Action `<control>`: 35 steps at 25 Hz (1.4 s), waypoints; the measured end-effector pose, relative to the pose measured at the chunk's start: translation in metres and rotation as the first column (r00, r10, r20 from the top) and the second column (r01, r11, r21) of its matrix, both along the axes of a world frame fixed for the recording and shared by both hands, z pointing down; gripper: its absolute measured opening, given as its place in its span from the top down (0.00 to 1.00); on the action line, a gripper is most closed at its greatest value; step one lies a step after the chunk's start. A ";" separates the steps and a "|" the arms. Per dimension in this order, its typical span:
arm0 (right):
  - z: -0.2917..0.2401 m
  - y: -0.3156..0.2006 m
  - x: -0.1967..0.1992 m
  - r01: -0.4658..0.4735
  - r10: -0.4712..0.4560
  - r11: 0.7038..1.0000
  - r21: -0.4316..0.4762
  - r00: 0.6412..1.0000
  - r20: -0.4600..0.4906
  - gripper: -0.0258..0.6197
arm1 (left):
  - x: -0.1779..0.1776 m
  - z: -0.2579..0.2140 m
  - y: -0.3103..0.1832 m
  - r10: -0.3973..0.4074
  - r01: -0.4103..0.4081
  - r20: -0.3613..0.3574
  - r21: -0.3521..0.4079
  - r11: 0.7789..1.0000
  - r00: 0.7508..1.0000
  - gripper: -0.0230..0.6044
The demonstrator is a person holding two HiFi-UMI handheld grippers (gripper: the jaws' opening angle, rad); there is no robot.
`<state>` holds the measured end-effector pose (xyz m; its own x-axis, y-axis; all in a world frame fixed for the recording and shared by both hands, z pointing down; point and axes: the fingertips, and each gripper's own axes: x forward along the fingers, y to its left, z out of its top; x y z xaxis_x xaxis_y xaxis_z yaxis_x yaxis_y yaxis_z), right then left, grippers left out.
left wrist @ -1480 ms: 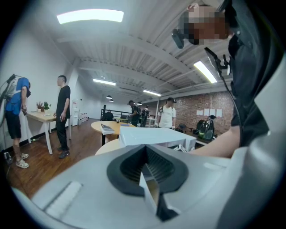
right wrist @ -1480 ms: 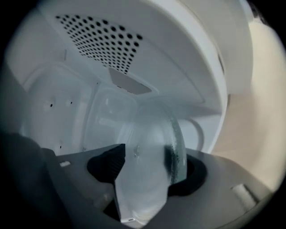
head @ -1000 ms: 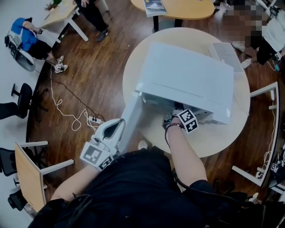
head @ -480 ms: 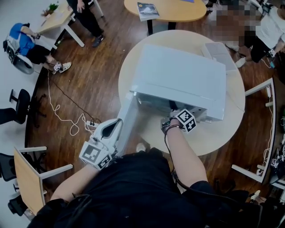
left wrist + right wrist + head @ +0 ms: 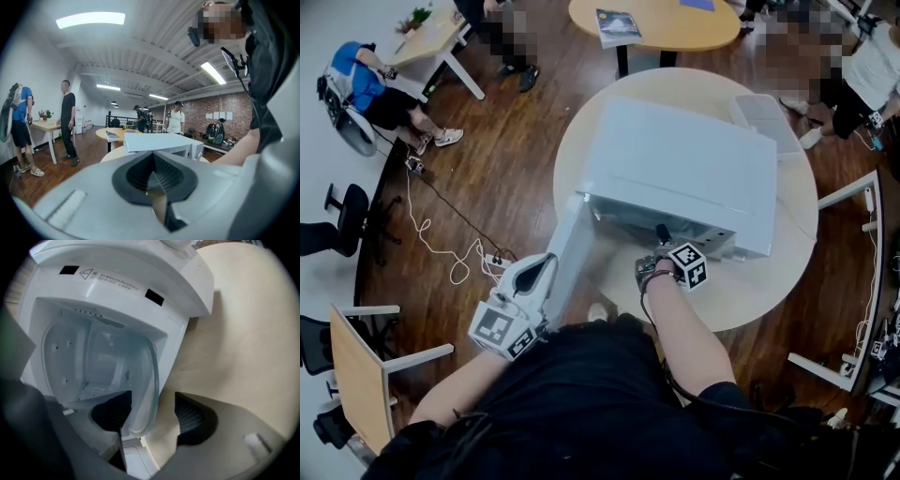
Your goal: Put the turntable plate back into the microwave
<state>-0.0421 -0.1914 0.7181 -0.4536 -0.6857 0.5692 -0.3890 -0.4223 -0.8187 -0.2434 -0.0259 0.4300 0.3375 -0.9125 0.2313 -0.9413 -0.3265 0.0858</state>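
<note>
The clear round glass turntable plate [image 5: 117, 376], seemingly clamped in the right gripper [image 5: 151, 416], is held tilted at the white microwave's [image 5: 684, 169] mouth; 1 step, seating, is left. The left gripper [image 5: 152, 177] is seen closed, empty.

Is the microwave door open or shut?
Open: the door stands swung out from the microwave, whose cavity shows.

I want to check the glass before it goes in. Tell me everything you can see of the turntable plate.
The turntable plate is a clear glass disc with a raised rim; the white inside of the microwave shows through it. No crack or chip shows. It stands on edge, tilted, at the open microwave's mouth, not yet laid flat inside. Its lower rim sits between the fingers of the right gripper, which holds it; nothing else visibly touches it.
</note>
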 end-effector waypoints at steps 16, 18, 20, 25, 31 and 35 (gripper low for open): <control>-0.014 0.072 0.050 0.238 -0.240 0.969 0.073 0.971 0.017 0.52 | 0.025 -0.004 -0.033 0.095 -0.090 -0.084 0.057 0.994 0.992 0.95; -0.034 0.078 0.057 0.306 -0.305 0.942 0.138 0.952 -0.023 0.56 | 0.033 -0.004 -0.039 0.125 -0.119 -0.106 0.067 0.991 0.986 0.95; -0.052 0.088 0.066 0.403 -0.387 0.894 0.196 0.915 -0.118 0.73 | 0.044 0.002 -0.045 0.160 -0.153 -0.118 0.069 0.986 0.980 0.95; -0.082 0.102 0.096 0.480 -0.392 0.828 0.291 0.865 -0.313 0.96 | 0.068 0.012 -0.053 0.221 -0.211 -0.157 0.076 0.975 0.963 0.95; -0.100 0.097 0.117 0.314 -0.216 0.884 0.346 0.931 -0.293 0.96 | 0.092 0.029 -0.057 0.281 -0.278 -0.171 0.043 0.960 0.944 0.95; -0.111 0.099 0.118 0.368 -0.220 0.844 0.390 0.901 -0.375 0.96 | 0.098 0.044 -0.056 0.282 -0.284 -0.179 0.015 0.959 0.943 0.95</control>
